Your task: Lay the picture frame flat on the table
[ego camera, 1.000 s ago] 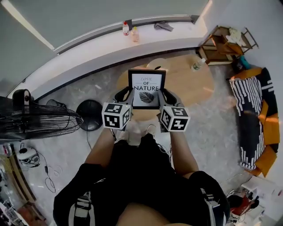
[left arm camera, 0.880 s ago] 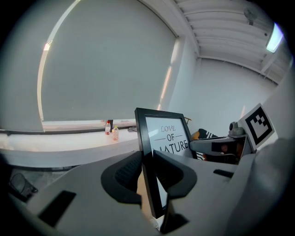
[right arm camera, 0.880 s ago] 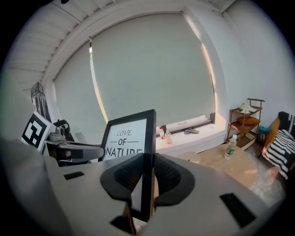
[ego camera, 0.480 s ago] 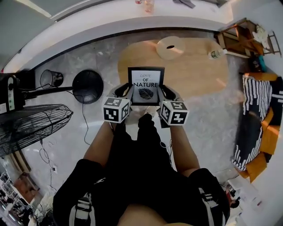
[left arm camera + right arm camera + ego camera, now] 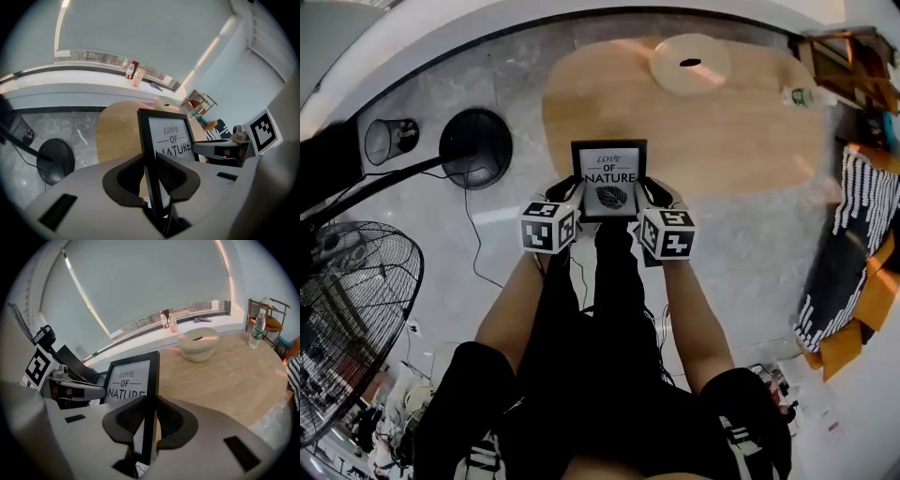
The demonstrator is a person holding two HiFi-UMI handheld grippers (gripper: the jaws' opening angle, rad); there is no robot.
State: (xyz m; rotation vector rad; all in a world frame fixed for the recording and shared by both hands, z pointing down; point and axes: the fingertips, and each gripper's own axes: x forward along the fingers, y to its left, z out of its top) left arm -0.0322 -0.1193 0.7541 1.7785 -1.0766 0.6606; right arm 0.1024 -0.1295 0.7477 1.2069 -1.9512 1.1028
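A black picture frame [image 5: 608,178] with a white print reading "LOVE OF NATURE" is held upright in the air, just before the near edge of a light wooden table [image 5: 741,131]. My left gripper [image 5: 569,199] is shut on the frame's left edge [image 5: 149,154]. My right gripper [image 5: 646,199] is shut on its right edge [image 5: 151,399]. In each gripper view the thin black edge stands pinched between the two dark pads. The frame's lower part is hidden behind the grippers.
A round cream container [image 5: 689,63] with a slot sits at the table's far side, and a water bottle [image 5: 803,96] stands near its right end. A standing fan [image 5: 347,309] and its black base [image 5: 475,147] are on the floor at left; a striped seat [image 5: 853,244] is at right.
The view has moved forward and tilted down, so the table now lies closer below the frame. Both grippers keep the same hold on the frame.
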